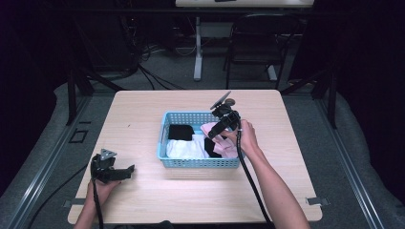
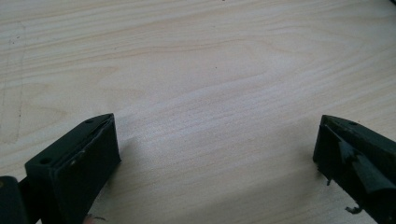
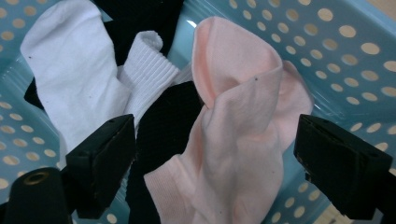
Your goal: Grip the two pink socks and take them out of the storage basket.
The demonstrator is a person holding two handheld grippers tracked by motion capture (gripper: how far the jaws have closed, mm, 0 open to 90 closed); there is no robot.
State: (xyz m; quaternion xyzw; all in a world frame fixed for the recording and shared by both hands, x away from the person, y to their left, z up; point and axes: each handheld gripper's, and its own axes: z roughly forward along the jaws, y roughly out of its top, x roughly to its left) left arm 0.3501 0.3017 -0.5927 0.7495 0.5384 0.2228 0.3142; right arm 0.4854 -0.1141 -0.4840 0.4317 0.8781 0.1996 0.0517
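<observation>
A light blue perforated basket [image 1: 198, 163] sits mid-table and holds a pink sock [image 1: 224, 147], a white sock [image 1: 184, 149] and black socks [image 1: 180, 131]. My right gripper [image 1: 213, 135] reaches down into the basket's right half. In the right gripper view it [image 3: 217, 158] stands open, its jaws on either side of the crumpled pink sock [image 3: 243, 130] without pressing it. A black sock [image 3: 163, 126] and the white sock [image 3: 79, 79] lie to its left. My left gripper [image 1: 128, 171] rests at the table's front left, open [image 2: 215, 154] over bare wood.
The wooden table [image 1: 143, 114] has free room to the left, right and front of the basket. The basket wall [image 3: 345, 51] rises close behind the pink sock. Beyond the table stand a dark chair [image 1: 255, 43] and a desk leg with cables on the floor.
</observation>
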